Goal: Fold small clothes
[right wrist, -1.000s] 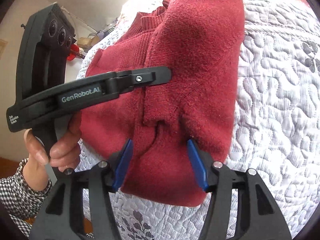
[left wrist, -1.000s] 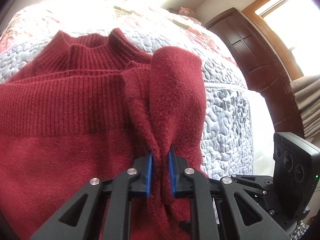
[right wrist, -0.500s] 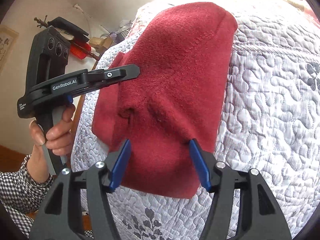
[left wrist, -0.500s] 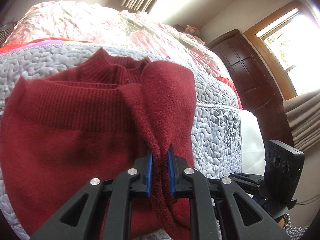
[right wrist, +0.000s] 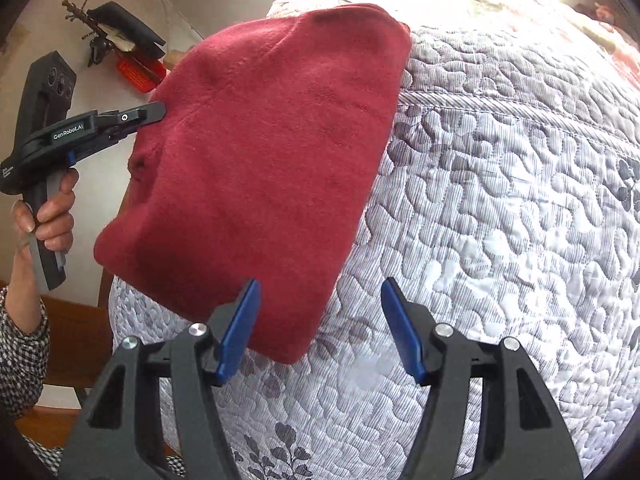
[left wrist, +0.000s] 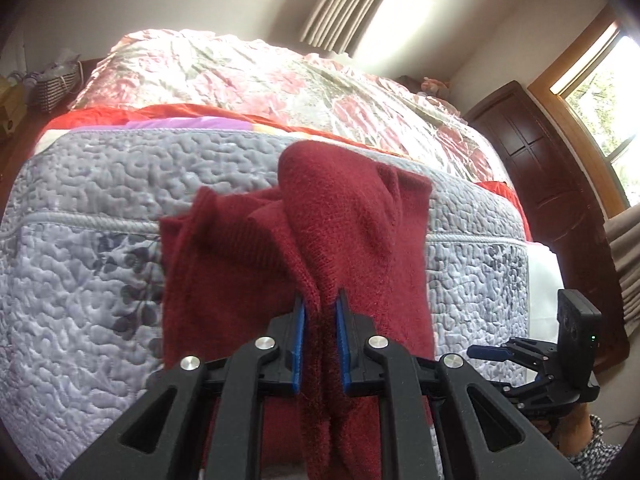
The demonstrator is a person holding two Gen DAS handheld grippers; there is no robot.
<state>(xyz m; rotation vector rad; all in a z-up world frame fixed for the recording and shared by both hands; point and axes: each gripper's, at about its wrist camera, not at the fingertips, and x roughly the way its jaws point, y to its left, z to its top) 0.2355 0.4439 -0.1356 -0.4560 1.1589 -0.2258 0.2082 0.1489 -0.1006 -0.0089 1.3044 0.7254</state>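
Your left gripper is clamped on a bunched fold of the dark red knitted sweater, its blue pads pressed against the wool from either side with only the pinched cloth between them. The sweater lies folded over on the grey quilted bedspread, near the bed's front edge; a ribbed band shows on the layer to the left of the pinch, and a smoother knit panel drapes over the top and to the right. Beyond the grey quilt lies a floral coverlet, with a strip of orange-red and purple fabric between the two. In the right wrist view your right gripper stands wide apart and holds nothing: its left blue pad sits just over the sweater's near lower edge, while its right pad is above bare bedspread. From this side the sweater appears as one broad red panel with its far end rounded over. Your left hand grips the handle of the left gripper, whose black finger tip meets the sweater's left edge. A checked sleeve covers that wrist. A dark wooden door and a curtain stand behind the bed.
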